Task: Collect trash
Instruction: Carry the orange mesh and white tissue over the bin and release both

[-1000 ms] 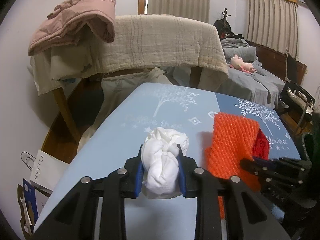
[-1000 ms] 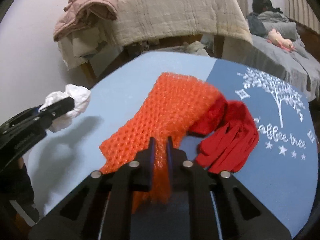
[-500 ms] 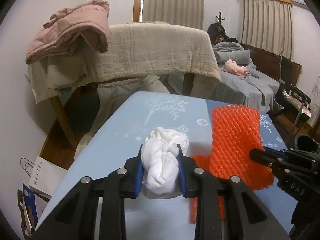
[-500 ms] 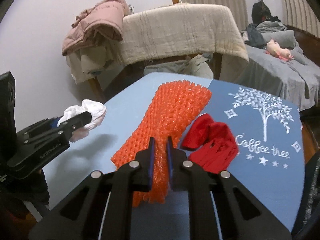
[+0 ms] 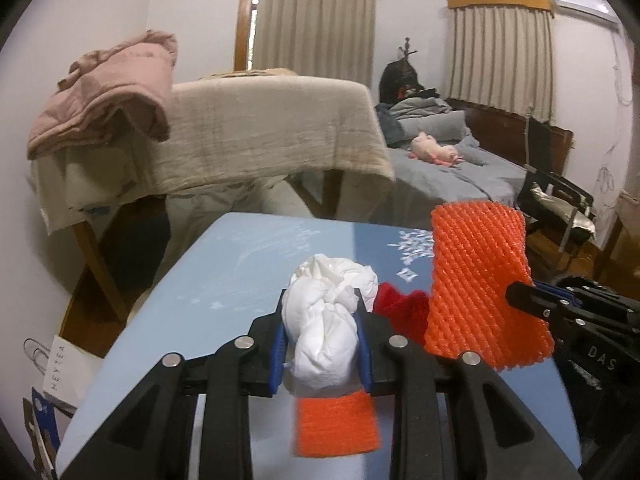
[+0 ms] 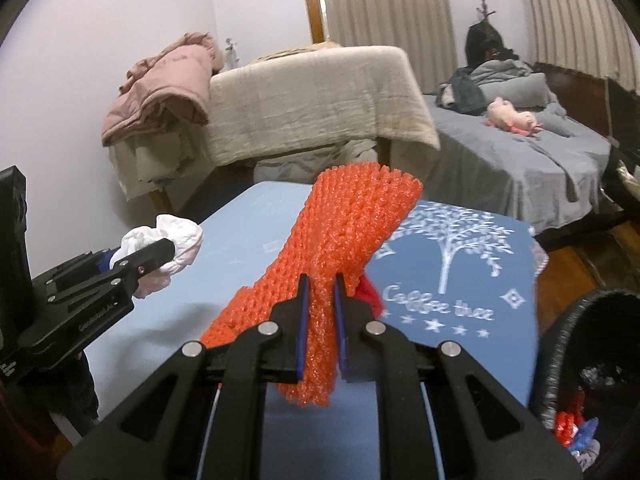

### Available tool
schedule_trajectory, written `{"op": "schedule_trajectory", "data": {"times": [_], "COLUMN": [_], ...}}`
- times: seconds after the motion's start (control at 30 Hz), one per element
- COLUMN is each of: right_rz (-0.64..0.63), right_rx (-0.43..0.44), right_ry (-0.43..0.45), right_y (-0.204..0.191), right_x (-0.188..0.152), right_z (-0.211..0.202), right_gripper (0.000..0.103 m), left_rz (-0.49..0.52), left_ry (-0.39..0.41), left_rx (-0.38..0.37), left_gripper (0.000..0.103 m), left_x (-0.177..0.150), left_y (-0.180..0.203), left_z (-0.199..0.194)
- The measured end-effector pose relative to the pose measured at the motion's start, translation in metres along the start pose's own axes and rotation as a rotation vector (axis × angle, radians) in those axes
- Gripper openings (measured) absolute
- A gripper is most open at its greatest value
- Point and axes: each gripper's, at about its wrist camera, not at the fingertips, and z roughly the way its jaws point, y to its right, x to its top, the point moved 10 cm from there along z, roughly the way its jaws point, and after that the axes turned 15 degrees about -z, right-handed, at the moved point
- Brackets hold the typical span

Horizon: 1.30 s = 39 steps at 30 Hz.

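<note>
Gripping light, squashy trash above the blue table, my left gripper clenched the crumpled white tissue wad; my right gripper pinched the orange foam net mid-length, ends flopping.

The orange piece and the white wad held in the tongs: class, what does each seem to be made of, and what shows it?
Orange piece: probably foam netting, matte; open diamond mesh, and it bunches where the right tongs pinch it.
White wad: probably tissue or thin paper, matte; soft crumpled folds squeezed in the left tongs. Thin plastic cannot be ruled out.
</note>
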Motion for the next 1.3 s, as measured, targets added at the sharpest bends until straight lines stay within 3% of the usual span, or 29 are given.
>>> {"op": "schedule_trajectory", "data": {"times": [0.93,1.3], "right_rz": [0.171,0.221], "right_rx": [-0.307,-0.418], "right_ry": [0.025,0.016], "right_y": [0.162,0.207], "right_x": [-0.074,-0.106], "right_z": [-0.133,-0.173], "right_gripper": [0.011,0.011], "left_rz": [0.174,0.221], "left_ry": [-0.034,-0.044], "left_rx": [-0.32,-0.406], "left_gripper": [0.028,0.028], "left_x": [-0.04,-0.058], "left_y": [0.225,0.288], "left_z": [-0.009,-0.013]}}
